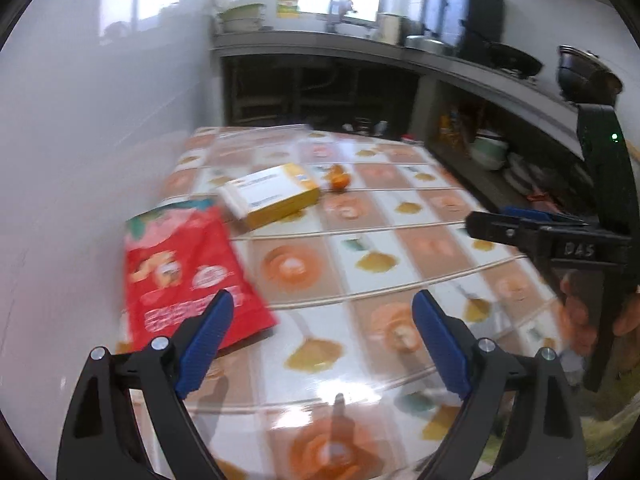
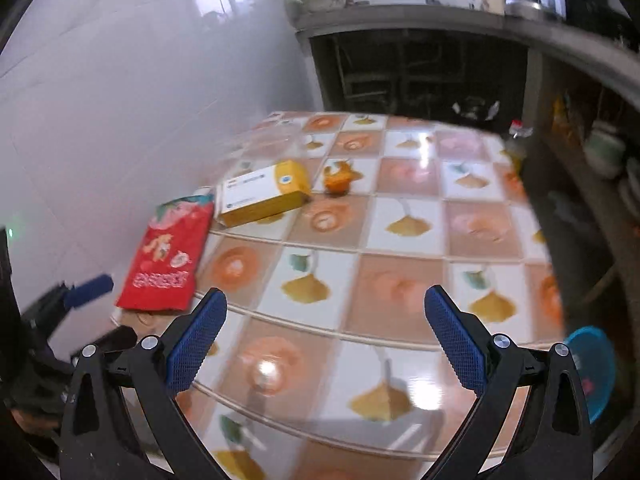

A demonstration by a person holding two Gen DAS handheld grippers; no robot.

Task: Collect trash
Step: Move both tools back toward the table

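Note:
A red snack bag (image 1: 188, 276) lies flat at the table's left edge by the wall; it also shows in the right wrist view (image 2: 168, 256). A yellow and white box (image 1: 272, 194) (image 2: 264, 192) lies just beyond it. A piece of orange peel (image 1: 339, 179) (image 2: 338, 180) sits right of the box. My left gripper (image 1: 324, 312) is open and empty, above the table, with its left finger over the bag's near corner. My right gripper (image 2: 326, 312) is open and empty over the table's middle. It shows in the left wrist view (image 1: 500, 228) at the right.
The table (image 2: 400, 280) has a glossy tiled fruit-pattern cover. A white tiled wall runs along its left side. A concrete counter with pots and shelves of dishes stands behind and to the right. A blue bin (image 2: 592, 368) sits low at the table's right.

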